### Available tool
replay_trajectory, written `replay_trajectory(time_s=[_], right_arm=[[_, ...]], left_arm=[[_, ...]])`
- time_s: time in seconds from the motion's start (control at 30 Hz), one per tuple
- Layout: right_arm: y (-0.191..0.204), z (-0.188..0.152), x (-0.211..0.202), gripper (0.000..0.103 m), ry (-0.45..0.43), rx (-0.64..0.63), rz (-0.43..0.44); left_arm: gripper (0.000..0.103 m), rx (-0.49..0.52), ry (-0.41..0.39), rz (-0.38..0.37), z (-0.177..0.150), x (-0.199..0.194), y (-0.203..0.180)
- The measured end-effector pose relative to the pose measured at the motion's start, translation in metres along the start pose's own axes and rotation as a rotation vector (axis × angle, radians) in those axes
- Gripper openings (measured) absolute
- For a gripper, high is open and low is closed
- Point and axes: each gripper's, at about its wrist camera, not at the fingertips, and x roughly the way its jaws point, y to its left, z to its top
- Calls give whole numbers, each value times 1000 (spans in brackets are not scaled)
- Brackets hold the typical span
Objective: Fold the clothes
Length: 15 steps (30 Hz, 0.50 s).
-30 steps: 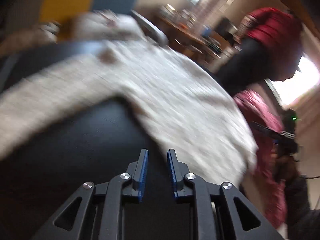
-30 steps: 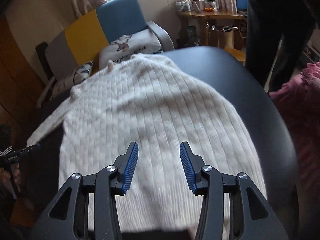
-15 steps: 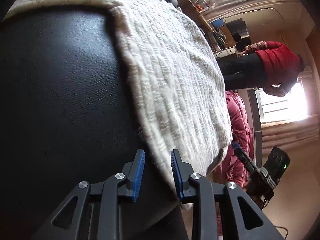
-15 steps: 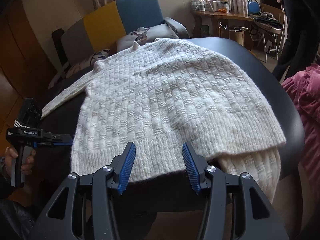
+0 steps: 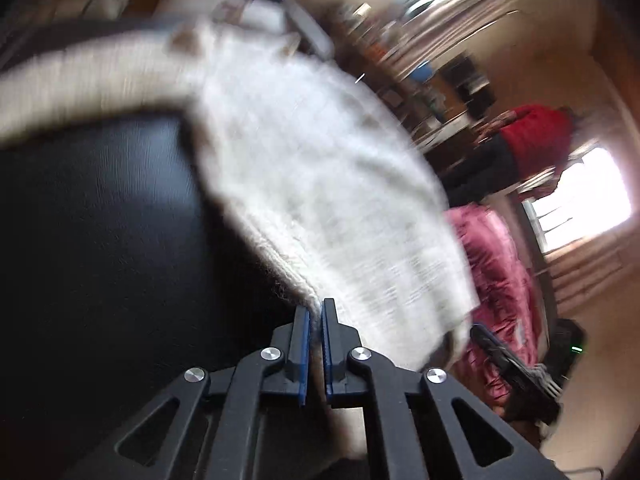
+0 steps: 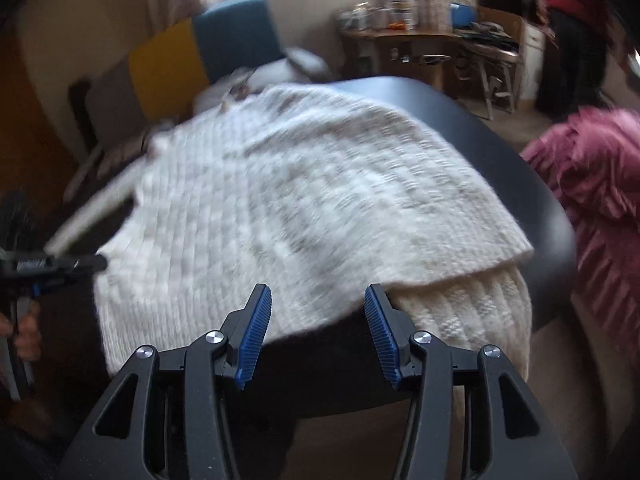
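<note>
Right wrist view: sweater (image 6: 304, 208) runs hem-near, collar-far; left hand-held gripper (image 5: 315, 312) pinches its hem.

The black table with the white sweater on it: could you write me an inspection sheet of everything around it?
Surface: black table, padded and rounded.
Job's things: cream knit sweater spread flat, one sleeve hanging off the near edge.
Clutter: pink garment beside the table.
Grippers: left gripper shut on the sweater's hem; right gripper open, just short of the hem.
Cables: nothing seen.
Surroundings: blue-and-yellow armchair, cluttered wooden desk, person in red top.
</note>
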Motion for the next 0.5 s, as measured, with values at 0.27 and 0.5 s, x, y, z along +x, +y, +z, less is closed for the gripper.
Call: replay_trajectory(time_s=[0.27, 0.5], right_arm=[[-73, -11, -21, 52, 5, 181, -127], [-85, -30, -13, 52, 24, 267, -108]], left_arm=[[0, 16, -76, 112, 37, -61, 36], [22, -111, 105, -3, 0, -28, 68]])
